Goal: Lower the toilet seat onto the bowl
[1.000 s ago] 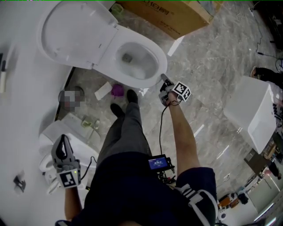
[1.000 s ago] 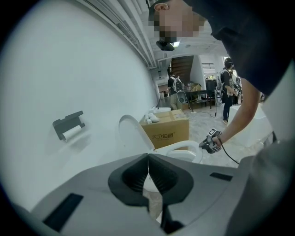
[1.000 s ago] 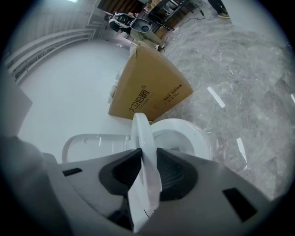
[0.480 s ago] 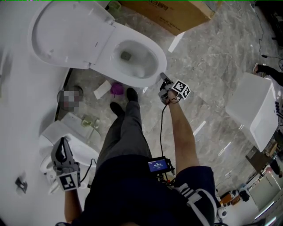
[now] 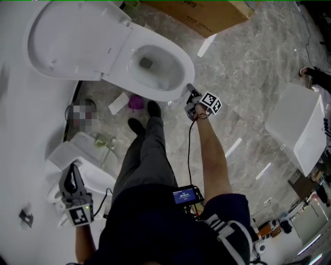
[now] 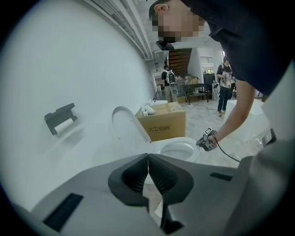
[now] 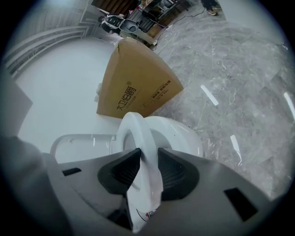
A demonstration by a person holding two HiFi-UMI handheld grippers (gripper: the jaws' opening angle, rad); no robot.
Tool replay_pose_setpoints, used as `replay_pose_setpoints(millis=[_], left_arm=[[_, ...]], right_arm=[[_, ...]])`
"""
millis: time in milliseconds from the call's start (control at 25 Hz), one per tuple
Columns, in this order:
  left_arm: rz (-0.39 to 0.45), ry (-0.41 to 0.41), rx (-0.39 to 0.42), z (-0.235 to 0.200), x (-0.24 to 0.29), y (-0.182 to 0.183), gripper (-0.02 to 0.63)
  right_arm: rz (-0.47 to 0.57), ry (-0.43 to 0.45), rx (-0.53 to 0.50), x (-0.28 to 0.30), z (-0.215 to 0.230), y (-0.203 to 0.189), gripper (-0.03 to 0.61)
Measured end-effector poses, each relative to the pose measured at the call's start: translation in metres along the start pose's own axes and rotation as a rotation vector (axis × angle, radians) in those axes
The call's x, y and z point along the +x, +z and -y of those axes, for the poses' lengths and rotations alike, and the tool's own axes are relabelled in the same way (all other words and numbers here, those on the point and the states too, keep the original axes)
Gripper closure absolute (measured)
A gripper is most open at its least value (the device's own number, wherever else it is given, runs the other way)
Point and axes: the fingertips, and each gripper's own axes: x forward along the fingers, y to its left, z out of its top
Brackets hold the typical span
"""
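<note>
The white toilet has its lid (image 5: 72,39) leaning back against the wall, and the seat ring (image 5: 184,67) lies low over the bowl (image 5: 155,67). My right gripper (image 5: 189,90) is at the front rim of the bowl. In the right gripper view its jaws close on the front edge of the seat ring (image 7: 138,133), both pads touching it, with the bowl (image 7: 184,136) just beside. My left gripper (image 5: 72,168) hangs low at the left, far from the toilet. Its jaws (image 6: 148,159) are shut with nothing between them.
A cardboard box (image 5: 201,13) stands behind the toilet. A purple object (image 5: 136,103) and a white scrap lie on the floor by the bowl, near the person's shoes (image 5: 153,109). Other white fixtures stand at lower left (image 5: 62,155) and at right (image 5: 300,129). A paper holder (image 6: 60,117) hangs on the wall.
The head view has drifted, so the toilet sits slightly further up and left. My right gripper stays at the bowl's front rim and my left gripper has barely moved.
</note>
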Motion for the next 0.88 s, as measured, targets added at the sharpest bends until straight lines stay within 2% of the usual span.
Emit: replay_pose_setpoints(millis=[600,880], left_arm=[[-0.043,-0.016,0.010,0.005,0.017,-0.013,0.588],[-0.056,-0.021,0.017,0.006,0.020,-0.018,0.589]], right_arm=[[-0.024,-0.068,-0.022,0.021,0.032,0.000,0.455],[-0.022,-0.073,-0.025,0.026,0.042,0.000,0.459]])
